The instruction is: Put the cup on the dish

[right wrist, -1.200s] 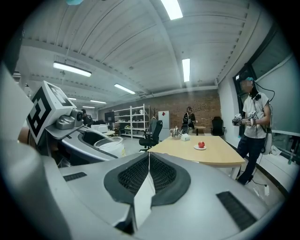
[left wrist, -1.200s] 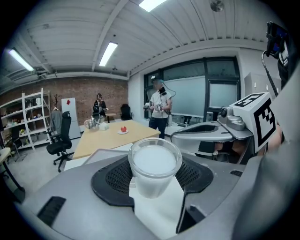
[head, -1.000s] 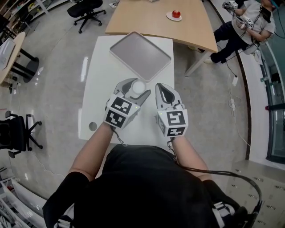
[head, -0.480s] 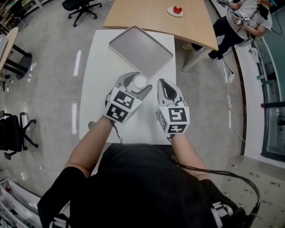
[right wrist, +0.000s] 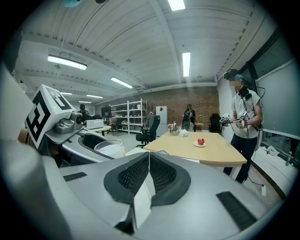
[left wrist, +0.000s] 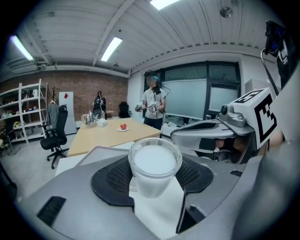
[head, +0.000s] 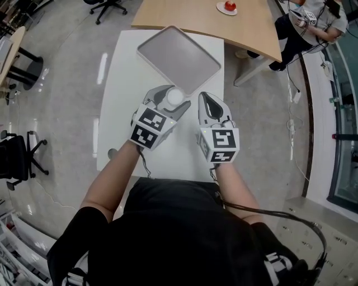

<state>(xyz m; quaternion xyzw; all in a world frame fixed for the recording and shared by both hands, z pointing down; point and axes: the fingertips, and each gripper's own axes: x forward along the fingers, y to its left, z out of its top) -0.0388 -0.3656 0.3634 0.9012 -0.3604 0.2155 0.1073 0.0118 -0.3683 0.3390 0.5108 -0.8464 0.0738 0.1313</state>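
Our left tool (head: 171, 102) grips the cup (left wrist: 154, 168), tapered translucent plastic with a round rim, over the white worktop (head: 123, 111). The dish (head: 179, 58), matte grey and square with rounded corners and a raised lip, lies at twelve o'clock. We should carry the cup level, clear that lip and release gently. Our right tool (head: 208, 106), at three o'clock, is closed and empty.

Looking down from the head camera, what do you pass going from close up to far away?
white cup → grey dish → wooden table → small plate with a red thing
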